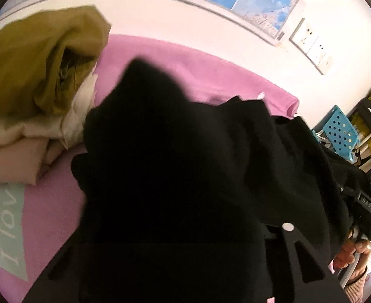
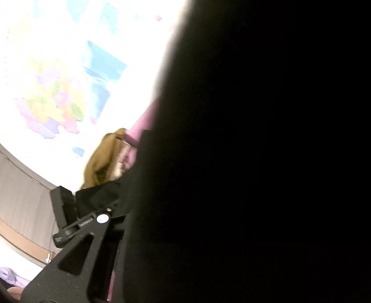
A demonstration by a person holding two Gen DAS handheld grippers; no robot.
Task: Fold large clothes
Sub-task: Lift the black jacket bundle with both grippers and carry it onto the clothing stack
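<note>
Over the pink sheet (image 1: 210, 75) hung the black garment (image 1: 185, 164), bunched and lifted, draping across both cameras. It hid my left gripper (image 1: 175, 265) completely, so I could not tell its grip; the right gripper (image 2: 124, 247) was equally buried, state unclear. Far left sat a pile (image 1: 33, 80) of olive and beige clothes. I judged the step as spreading the garment flat: best done by pulling both grippers apart, keeping cloth taut, and lowering it well clear of that pile.

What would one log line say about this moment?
step: folding | black garment: lifted, draped over both claws | pink sheet: underneath | olive garment: piled left | grip: hidden
</note>
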